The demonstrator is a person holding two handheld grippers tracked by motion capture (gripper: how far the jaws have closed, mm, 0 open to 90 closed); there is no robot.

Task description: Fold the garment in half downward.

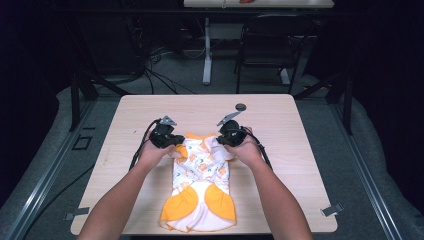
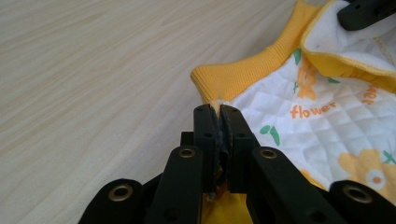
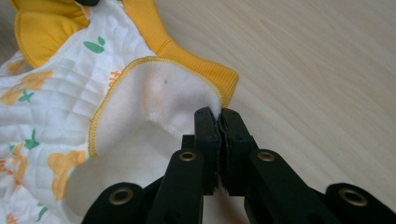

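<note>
While both jaws pinch its yellow ribbed edge, the left gripper [image 2: 219, 135] and right gripper [image 3: 218, 137] hold a garment [image 1: 200, 185] that looks soft, light and floppy.

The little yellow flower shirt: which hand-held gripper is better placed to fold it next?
Neither clearly. The left hand-held gripper and the right hand-held gripper are each shut on a top corner of the shirt, evenly either side. A fold toward the person would probably need both together.

Lab: framed table [image 1: 280, 120], floor cables [image 1: 160, 75]
</note>
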